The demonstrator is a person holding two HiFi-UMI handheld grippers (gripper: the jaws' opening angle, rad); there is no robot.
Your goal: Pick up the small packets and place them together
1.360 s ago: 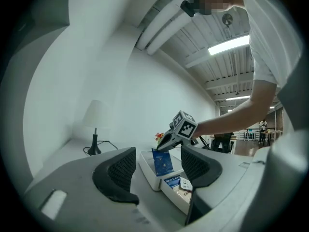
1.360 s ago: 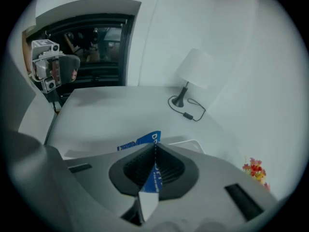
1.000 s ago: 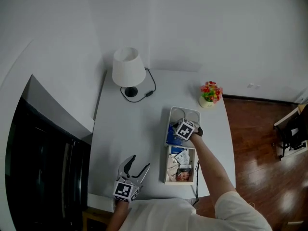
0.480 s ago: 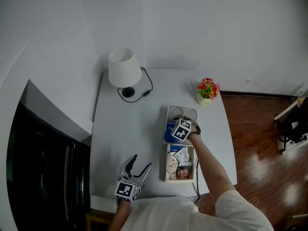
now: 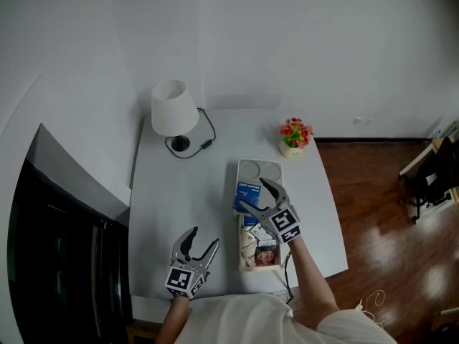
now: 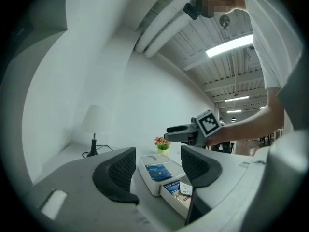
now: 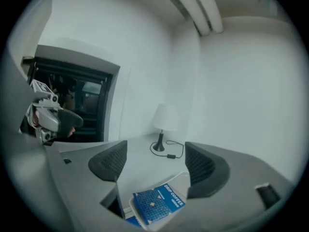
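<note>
Your right gripper (image 5: 252, 192) hung above the white tray (image 5: 259, 165) with its jaws spread. They had just been opening, and nothing stood between them. The blue drip-coffee packet (image 5: 245, 190) lay flat in the tray's rectangular section, beneath the jaws and clear of them. I judged the set-down of that packet to be complete. Your left gripper (image 5: 203, 236) sat near the table's (image 5: 179, 185) front edge, jaws apart and empty, taking no part. More small packets (image 5: 265, 255) lay loose in the box (image 5: 242, 249) touching the tray's near end. The next move called for lowering the open right jaws onto one of them, closing squarely, and laying it beside the blue one.
</note>
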